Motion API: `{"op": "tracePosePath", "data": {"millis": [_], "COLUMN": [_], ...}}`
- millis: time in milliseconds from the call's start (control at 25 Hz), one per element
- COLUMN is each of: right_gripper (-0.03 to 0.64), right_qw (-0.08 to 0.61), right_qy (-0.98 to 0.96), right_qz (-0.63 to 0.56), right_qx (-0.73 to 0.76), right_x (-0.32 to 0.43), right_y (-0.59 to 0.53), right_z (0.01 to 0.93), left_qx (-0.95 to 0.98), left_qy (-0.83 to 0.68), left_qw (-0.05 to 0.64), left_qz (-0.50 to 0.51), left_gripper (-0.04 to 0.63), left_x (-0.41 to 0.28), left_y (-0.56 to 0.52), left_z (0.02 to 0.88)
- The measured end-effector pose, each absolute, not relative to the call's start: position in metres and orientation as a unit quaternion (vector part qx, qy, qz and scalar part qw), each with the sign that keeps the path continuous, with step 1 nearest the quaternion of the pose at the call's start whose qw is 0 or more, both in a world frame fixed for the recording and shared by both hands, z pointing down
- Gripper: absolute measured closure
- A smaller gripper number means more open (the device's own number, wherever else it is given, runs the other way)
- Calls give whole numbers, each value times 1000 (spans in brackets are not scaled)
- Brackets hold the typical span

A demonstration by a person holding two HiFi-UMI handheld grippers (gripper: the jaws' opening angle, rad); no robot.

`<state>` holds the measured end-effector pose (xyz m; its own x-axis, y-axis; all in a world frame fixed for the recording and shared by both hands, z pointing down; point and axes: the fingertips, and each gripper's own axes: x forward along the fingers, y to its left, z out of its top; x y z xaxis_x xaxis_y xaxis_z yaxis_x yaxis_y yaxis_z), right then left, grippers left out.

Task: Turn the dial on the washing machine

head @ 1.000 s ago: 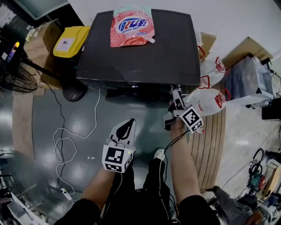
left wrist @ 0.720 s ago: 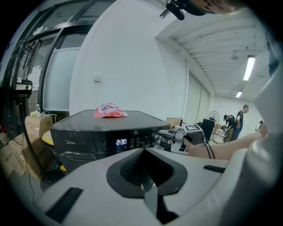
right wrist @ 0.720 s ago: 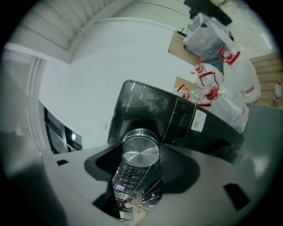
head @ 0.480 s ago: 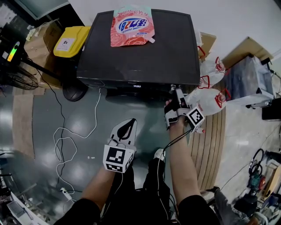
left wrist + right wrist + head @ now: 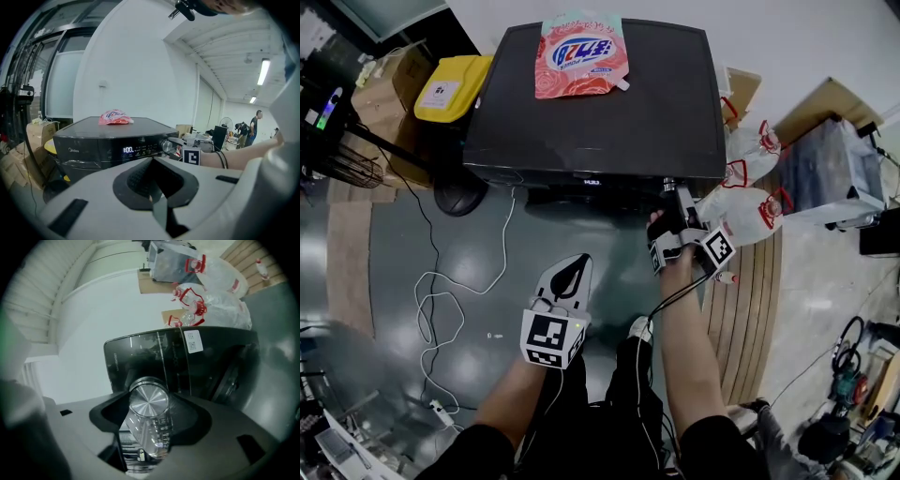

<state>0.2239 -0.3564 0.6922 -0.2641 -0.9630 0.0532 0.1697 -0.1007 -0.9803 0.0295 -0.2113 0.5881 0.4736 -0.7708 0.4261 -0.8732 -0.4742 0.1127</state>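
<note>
The right forearm stretches forward, and the right gripper (image 5: pixel 675 202) is rolled onto its side up against the front of the washing machine (image 5: pixel 591 122). Its jaws are clamped on the silver dial (image 5: pixel 149 401). The left arm is bent and held low, with the left gripper (image 5: pixel 567 274) well back from the machine, its jaws pressed together on nothing. The dial sits at the right end of the control panel, right of the lit display (image 5: pixel 128 150). Its axis runs level, straight out of the panel, round face toward the person. A pink detergent pouch (image 5: pixel 579 54) lies on the lid.
</note>
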Motion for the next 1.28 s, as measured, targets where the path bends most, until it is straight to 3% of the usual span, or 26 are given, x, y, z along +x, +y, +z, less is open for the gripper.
{"op": "tracePosePath", "data": {"millis": [240,880,1040,1080,1200,1280], "right_gripper": [344,334,341,379,602,617], "right_qw": [549,550,450,409,277,194], "right_qy": [384,395,494,526,632,687], "right_qz": [-674,-652,-616,-599,-501,-414], "right_qx": [-312,-341,-417,-445,-523,-564], "right_x": [223,227,224,223,220,217], "right_y": [-356,-350,-328,-320,-296,-278], "right_z": [701,698,684,679,651,624], "left_qx": [846,844,845,846,847,848], "left_qy": [-485,-490,-490,-491,-492,-494], "left_qw": [146,146,149,149,147,144], "left_qz": [168,161,152,148,137,130], "left_gripper": [588,588,588,588,588,588], "left_x": [33,31,30,31,33,34], "left_y": [-213,-215,-216,-216,-218,-220], "left_z": [587,584,577,575,562,550]}}
